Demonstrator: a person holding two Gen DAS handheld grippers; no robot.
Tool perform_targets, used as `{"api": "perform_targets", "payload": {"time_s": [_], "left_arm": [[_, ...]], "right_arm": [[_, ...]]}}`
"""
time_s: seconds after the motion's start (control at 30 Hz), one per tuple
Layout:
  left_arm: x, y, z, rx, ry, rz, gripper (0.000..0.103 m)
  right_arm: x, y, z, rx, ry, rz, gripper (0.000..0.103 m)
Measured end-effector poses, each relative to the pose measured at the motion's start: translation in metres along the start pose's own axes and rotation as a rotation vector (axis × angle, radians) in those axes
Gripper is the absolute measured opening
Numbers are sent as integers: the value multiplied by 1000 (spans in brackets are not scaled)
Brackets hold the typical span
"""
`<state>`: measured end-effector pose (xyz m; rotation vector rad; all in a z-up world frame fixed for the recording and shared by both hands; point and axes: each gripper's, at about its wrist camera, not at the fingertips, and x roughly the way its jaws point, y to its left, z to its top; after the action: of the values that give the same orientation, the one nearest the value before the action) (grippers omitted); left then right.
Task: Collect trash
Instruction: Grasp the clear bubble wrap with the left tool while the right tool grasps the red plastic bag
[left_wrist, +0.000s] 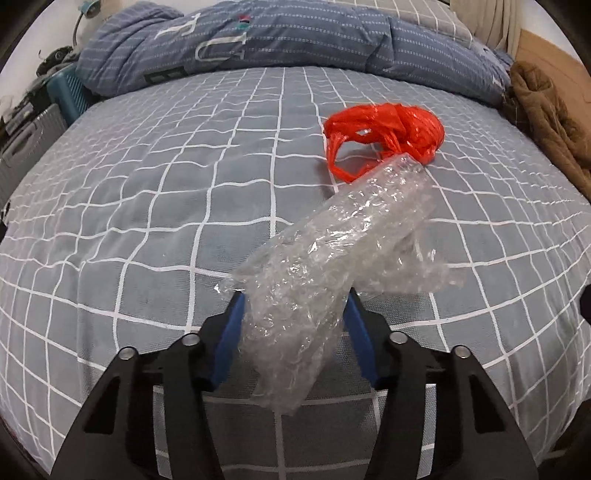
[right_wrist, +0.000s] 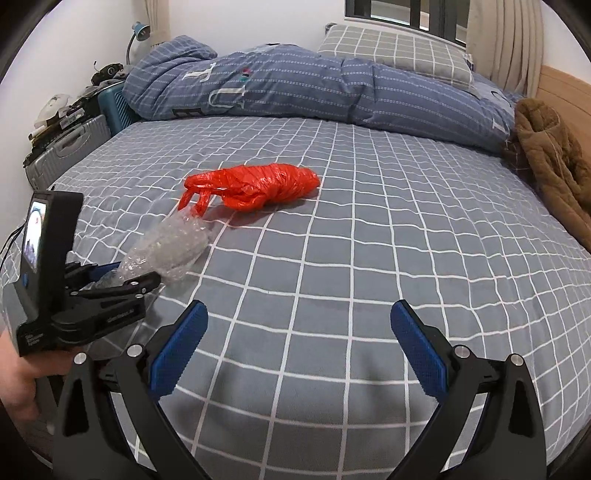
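My left gripper (left_wrist: 293, 299) is shut on a crumpled piece of clear bubble wrap (left_wrist: 332, 236) and holds it just above the checked bed sheet (left_wrist: 147, 221). The wrap sticks out forward past the fingers. A bunched red plastic bag (left_wrist: 388, 133) lies on the sheet just beyond the wrap's far end. In the right wrist view my right gripper (right_wrist: 299, 314) is open and empty over the sheet (right_wrist: 369, 258). The red bag (right_wrist: 258, 184) lies ahead of it to the left. The left gripper (right_wrist: 122, 277) with the bubble wrap (right_wrist: 170, 243) shows at the left.
A folded blue quilt (right_wrist: 295, 85) and a checked pillow (right_wrist: 391, 51) lie along the far side of the bed. A brown garment (right_wrist: 554, 162) lies at the right edge by the wooden headboard (right_wrist: 565, 92). Suitcases (right_wrist: 70, 147) and clutter stand beside the bed at the left.
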<state>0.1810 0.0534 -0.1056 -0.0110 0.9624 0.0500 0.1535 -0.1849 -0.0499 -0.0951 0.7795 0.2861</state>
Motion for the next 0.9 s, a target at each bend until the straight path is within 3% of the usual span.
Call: {"api": "perform_targets", "payload": {"time_s": [0.2, 0.37, 0.73, 0.9], "left_arm": [[-32, 23, 16, -69, -80, -27, 47], [-47, 44, 31, -105, -133, -2, 47], [-17, 78, 75, -104, -141, 66, 47], [3, 82, 92, -104, -134, 62, 47]], "right_arm": [[12, 5, 12, -5, -4, 11, 95], [30, 13, 31, -11, -7, 28, 95], [91, 32, 98, -30, -29, 65, 95], [128, 35, 105, -2, 16, 95, 95]]}}
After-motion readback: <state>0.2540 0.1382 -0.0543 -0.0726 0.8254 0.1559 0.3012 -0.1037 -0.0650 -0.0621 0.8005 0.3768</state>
